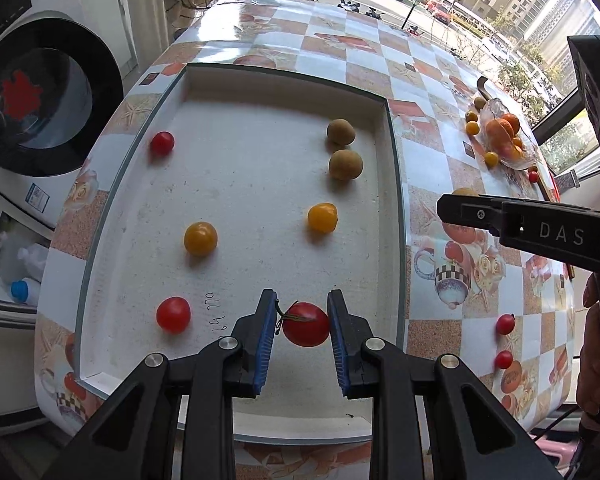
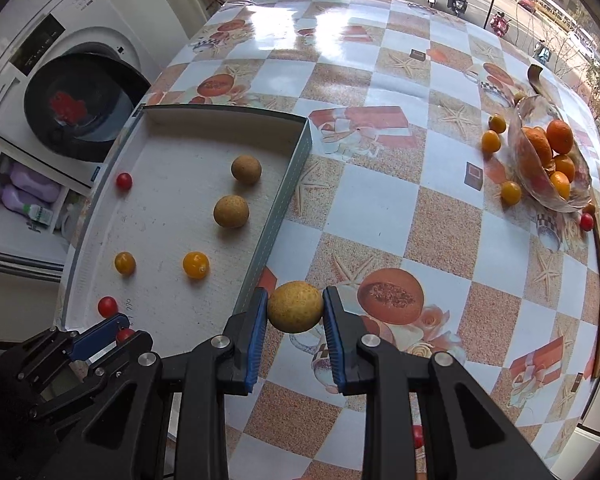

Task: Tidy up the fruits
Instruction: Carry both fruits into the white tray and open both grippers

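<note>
Where window light falls, patterned tablecloth [image 2: 380,184].

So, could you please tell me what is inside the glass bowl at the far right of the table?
The glass bowl holds several oranges, piled together. Whatever lies beneath the pile is covered. Yellow fruits sit outside, beside it on the table.

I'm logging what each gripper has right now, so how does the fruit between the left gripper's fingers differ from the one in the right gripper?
The red tomato at the left gripper is glossy with a dry stem; the brown longan in the right gripper is dull and speckled. The tomato sits over the white tray; the longan is over the tablecloth, outside the tray. Both are small and round.
</note>
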### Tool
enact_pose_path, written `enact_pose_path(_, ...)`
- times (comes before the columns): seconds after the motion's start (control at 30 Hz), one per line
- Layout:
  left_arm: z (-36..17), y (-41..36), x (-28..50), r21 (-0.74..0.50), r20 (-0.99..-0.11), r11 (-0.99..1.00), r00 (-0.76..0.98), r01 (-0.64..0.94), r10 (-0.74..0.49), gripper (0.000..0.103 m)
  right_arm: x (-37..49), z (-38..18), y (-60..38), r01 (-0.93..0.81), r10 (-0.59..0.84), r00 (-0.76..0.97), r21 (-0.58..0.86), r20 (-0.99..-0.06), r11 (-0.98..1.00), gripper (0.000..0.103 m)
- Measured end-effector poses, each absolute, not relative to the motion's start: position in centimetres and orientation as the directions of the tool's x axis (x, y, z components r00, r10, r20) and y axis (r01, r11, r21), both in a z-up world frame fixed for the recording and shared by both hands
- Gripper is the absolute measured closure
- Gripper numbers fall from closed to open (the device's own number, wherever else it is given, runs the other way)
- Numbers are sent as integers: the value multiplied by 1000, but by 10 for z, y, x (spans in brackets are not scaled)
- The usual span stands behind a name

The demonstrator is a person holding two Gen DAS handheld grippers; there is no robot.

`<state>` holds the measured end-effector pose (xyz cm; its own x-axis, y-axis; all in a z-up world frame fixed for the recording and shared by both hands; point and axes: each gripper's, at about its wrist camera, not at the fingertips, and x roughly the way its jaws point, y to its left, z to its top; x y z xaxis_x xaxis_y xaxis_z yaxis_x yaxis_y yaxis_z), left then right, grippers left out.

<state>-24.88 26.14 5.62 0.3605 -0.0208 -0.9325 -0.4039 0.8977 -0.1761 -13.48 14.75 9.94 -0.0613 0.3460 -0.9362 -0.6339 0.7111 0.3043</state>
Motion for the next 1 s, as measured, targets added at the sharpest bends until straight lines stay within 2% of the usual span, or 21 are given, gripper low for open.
enact_pose_path(0.53, 28, 268, -249, -107, -950, 913, 311, -394, 23, 75, -140, 87, 230, -664, 415, -172, 416, -893, 621, 73)
enact_pose_path(1.0, 24, 259, -245, -54, -949, 933, 308, -356, 62, 74, -152, 61, 282, -749, 341, -180, 353, -923, 560, 72)
